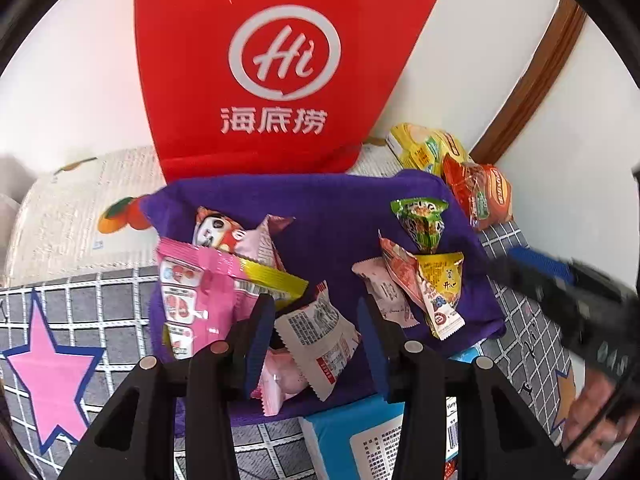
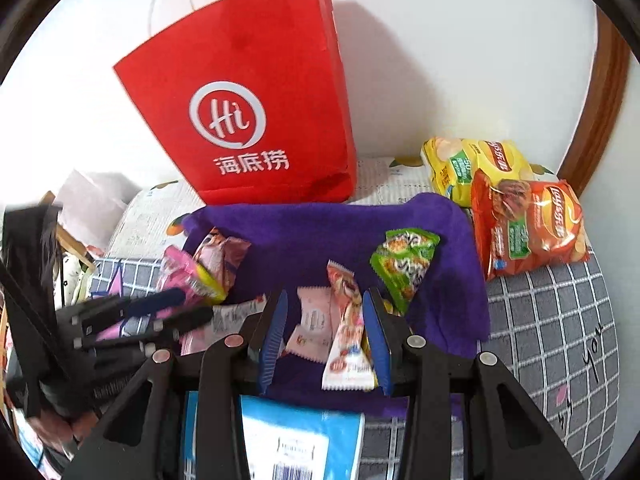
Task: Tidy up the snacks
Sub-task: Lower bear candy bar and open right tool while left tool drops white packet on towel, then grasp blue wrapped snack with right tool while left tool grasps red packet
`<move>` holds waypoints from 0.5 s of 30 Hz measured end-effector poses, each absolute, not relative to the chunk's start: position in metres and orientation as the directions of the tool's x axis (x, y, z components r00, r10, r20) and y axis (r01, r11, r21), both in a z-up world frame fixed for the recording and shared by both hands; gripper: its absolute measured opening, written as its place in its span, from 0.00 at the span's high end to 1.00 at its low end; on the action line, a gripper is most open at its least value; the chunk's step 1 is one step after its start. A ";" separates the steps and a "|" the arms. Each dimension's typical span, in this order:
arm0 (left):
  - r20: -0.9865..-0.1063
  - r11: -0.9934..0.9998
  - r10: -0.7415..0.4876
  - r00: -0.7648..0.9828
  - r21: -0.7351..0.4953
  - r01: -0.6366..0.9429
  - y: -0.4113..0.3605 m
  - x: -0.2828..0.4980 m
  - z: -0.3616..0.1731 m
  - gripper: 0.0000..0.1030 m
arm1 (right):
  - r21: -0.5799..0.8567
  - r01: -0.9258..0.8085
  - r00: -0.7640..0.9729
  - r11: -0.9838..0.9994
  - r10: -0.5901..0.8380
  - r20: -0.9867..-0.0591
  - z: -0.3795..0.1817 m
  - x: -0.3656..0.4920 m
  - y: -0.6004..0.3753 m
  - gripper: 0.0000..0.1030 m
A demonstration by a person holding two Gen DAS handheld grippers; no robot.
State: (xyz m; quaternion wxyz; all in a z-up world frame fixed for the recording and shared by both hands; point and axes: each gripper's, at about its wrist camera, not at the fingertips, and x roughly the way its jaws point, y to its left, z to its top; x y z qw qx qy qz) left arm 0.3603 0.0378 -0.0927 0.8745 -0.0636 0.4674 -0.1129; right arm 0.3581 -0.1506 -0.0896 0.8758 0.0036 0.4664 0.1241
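Several small snack packets lie on a purple towel (image 1: 332,216) (image 2: 320,232). My left gripper (image 1: 316,308) is open, its jaws either side of a white packet with red edges (image 1: 320,332); a pink packet (image 1: 192,292) lies to its left. My right gripper (image 2: 326,304) is open over a tall pink-and-white packet (image 2: 348,340) and a pale pink packet (image 2: 314,316). A green packet (image 2: 404,264) (image 1: 424,220) lies further right. The left gripper also shows at the left of the right wrist view (image 2: 160,312).
A red paper bag (image 1: 260,68) (image 2: 256,120) stands behind the towel against the white wall. Yellow (image 2: 472,168) and orange (image 2: 528,228) chip bags lie at the right. A blue box (image 1: 360,436) (image 2: 288,436) lies at the near edge. A grey checked cloth (image 2: 552,320) covers the surface.
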 end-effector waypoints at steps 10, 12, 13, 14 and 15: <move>-0.769 0.964 -0.266 0.582 -0.197 0.179 0.022 0.332 -0.063 0.52 | 0.106 -0.129 0.544 0.986 0.160 -0.824 -0.104 0.262 -0.195 0.62; -0.760 0.964 -0.263 0.594 -0.185 0.191 0.018 0.323 -0.056 0.47 | 0.108 -0.117 0.548 0.987 0.155 -0.822 -0.111 0.245 -0.203 0.62; -0.756 0.963 -0.265 0.599 -0.181 0.197 0.017 0.318 -0.052 0.47 | 0.111 -0.112 0.550 0.988 0.154 -0.821 -0.116 0.236 -0.208 0.62; -0.750 0.962 -0.269 0.605 -0.181 0.203 0.016 0.312 -0.050 0.46 | 0.120 -0.108 0.551 0.987 0.160 -0.819 -0.123 0.224 -0.214 0.61; -0.745 0.962 -0.271 0.609 -0.182 0.205 0.015 0.305 -0.047 0.43 | 0.129 -0.106 0.551 0.986 0.166 -0.818 -0.128 0.218 -0.218 0.56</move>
